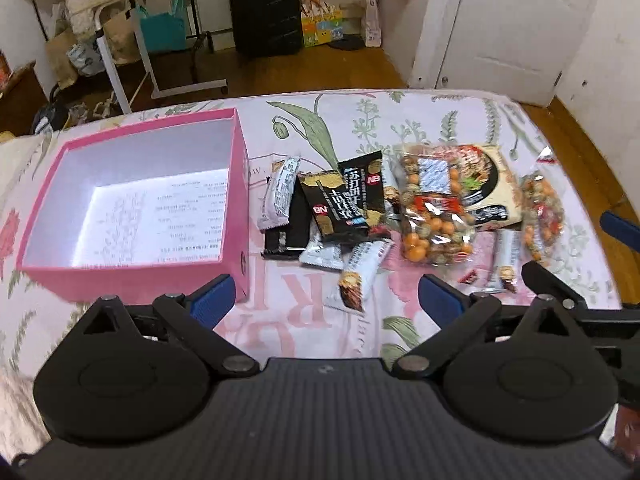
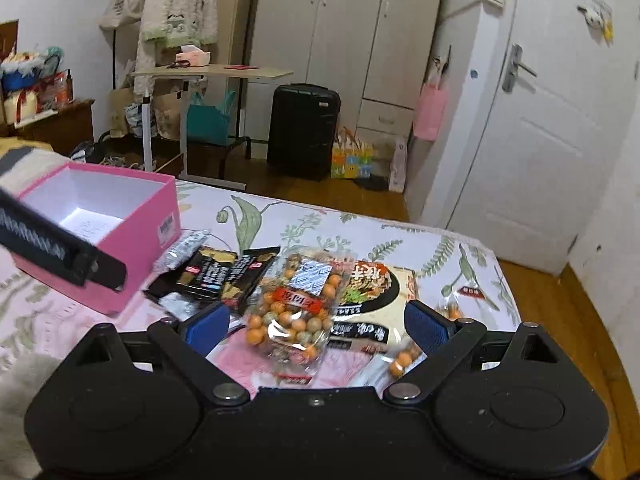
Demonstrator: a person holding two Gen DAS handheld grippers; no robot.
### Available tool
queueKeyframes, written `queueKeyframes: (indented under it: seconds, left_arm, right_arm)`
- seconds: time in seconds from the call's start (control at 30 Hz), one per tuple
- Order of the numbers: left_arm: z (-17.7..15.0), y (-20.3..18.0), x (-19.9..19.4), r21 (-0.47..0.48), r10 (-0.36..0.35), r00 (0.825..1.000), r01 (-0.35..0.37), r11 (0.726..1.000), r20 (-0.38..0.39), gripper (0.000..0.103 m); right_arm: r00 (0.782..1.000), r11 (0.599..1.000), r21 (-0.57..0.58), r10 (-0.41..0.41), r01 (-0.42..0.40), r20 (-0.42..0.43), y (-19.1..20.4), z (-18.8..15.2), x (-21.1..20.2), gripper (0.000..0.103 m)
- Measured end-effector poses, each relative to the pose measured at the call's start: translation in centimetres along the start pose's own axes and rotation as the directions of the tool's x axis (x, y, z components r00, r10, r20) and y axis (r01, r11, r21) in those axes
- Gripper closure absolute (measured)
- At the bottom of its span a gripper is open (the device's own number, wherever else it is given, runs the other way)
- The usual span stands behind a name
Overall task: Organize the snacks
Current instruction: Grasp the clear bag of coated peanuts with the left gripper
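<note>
- We hold our left gripper (image 1: pixel 324 296) wide open and empty, above the floral bedspread (image 1: pixel 440 120).
- Our right gripper (image 2: pixel 316 326) gapes too, gripping nothing.
- The snacks (image 1: pixel 360 208) lie heaped just beside the open pink box (image 1: pixel 236 184).

Not much is actually legible here. The black snack packets (image 1: pixel 352 196) have a red "NB" logo, upside down from the left wrist view, plus Chinese characters too small to make out. The bedsheet (image 1: pixel 308 304) has big pink letters, an inverted "R" clearest. The printed sheet in the pink box (image 1: pixel 236 184) is unreadable.
</note>
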State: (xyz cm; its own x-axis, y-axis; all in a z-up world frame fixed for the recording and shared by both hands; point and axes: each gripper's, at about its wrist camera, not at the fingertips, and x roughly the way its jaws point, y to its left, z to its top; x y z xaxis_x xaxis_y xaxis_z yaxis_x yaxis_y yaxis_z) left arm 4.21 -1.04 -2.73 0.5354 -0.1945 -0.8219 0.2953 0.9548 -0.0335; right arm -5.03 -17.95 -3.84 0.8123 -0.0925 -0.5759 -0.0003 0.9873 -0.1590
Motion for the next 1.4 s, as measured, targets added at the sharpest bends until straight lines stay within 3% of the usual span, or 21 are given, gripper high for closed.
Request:
queueKeyframes:
  seconds: [0.17,0.33,0.5,0.57,0.67,0.77,0.83,0.87,1.0,1.23,1.4]
  left_arm:
    - [1.3,-0.8,3.3,0.086,-0.089,0.995,0.086,0.993,0.038,0.004]
    - [3.0,-2.4,7.7,0.121,-0.171,0.983,0.162,0.979,0.065,0.006]
    - [4.3,-4.8,13.0,0.126,-0.286,0.958,0.288,0.949,-0.031,0.028]
    - [4.4,-5.5,15.1,0.118,-0.29,0.955,0.296,0.948,-0.068,0.041]
    - [4.3,-6.6,17.7,0.126,-0.271,0.957,0.283,0.951,-0.103,0.043]
    - [4.4,-6.6,18.3,0.111,-0.322,0.938,0.336,0.935,-0.127,0.045]
    - [4.4,-6.5,19.2,0.038,-0.381,0.903,0.396,0.917,-0.2,0.045]
    - [4.4,-6.3,19.6,-0.005,-0.393,0.894,0.401,0.916,-0.213,0.045]
    - [4.5,-6.2,19.6,-0.038,-0.4,0.893,0.401,0.915,-0.206,0.044]
    - [4.0,-7.4,18.1,0.068,-0.362,0.909,0.383,0.921,-0.208,0.048]
    - [3.6,-7.1,16.9,0.062,-0.373,0.887,0.403,0.913,-0.271,0.048]
  right_arm:
    - [0.999,0.999,-0.003,0.034,-0.034,-0.011,-0.4,-1.4,4.8,0.007]
    - [0.978,0.981,0.075,0.184,-0.178,-0.093,-0.5,-2.6,10.0,0.007]
    - [0.97,0.973,0.156,0.191,-0.168,-0.148,-0.6,-4.0,14.6,0.007]
    - [0.964,0.958,0.211,0.226,-0.195,-0.137,-1.0,-4.3,15.4,0.007]
    - [0.96,0.948,0.231,0.252,-0.219,-0.124,-1.2,-4.6,16.1,0.005]
    - [0.961,0.95,0.222,0.25,-0.219,-0.122,-0.8,-4.7,16.2,0.006]
    - [0.959,0.947,0.23,0.256,-0.225,-0.118,-0.8,-4.8,16.4,0.007]
    - [0.959,0.948,0.229,0.255,-0.222,-0.125,-0.7,-4.8,16.9,0.007]
    - [0.961,0.949,0.225,0.25,-0.219,-0.118,-0.4,-4.9,16.9,0.007]
    - [0.954,0.944,0.23,0.271,-0.236,-0.132,-0.6,-4.9,16.0,0.011]
    - [0.936,0.939,0.236,0.298,-0.252,-0.186,-0.5,-4.4,14.4,0.011]
